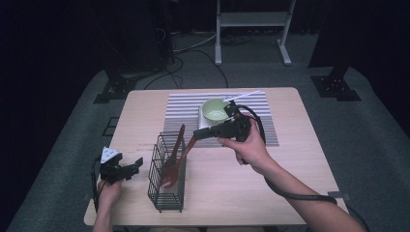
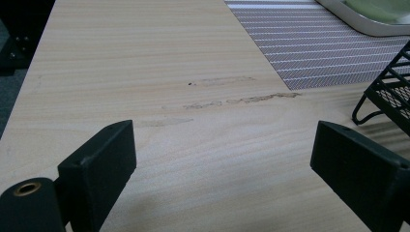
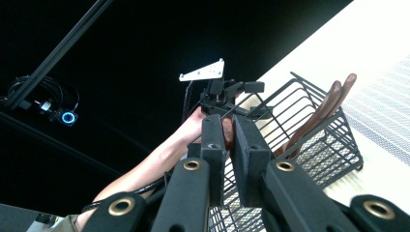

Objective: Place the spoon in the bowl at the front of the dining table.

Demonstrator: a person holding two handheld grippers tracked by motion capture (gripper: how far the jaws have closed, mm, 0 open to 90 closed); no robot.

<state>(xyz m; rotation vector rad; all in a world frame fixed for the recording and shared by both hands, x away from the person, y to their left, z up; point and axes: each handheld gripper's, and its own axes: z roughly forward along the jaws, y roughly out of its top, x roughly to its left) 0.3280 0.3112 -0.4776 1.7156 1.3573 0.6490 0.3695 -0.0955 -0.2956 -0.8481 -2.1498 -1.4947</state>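
One brown wooden spoon (image 1: 178, 140) is already leaning in the black wire basket (image 1: 167, 186); the right tongs (image 1: 195, 135), clamping a second spoon (image 1: 180, 159), are holding it half inside. Left tongs (image 1: 138, 163), at the basket's nine o'clock, are gaping wide, empty.

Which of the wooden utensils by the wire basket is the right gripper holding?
The wooden spoon slanting toward the bowl: the right gripper clamps its handle tip. The other utensil stands free in the wire basket.

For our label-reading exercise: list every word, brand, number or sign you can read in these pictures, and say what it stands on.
None: no readable text on the table, striped mat, wire basket, wooden utensils, bowl or either gripper.
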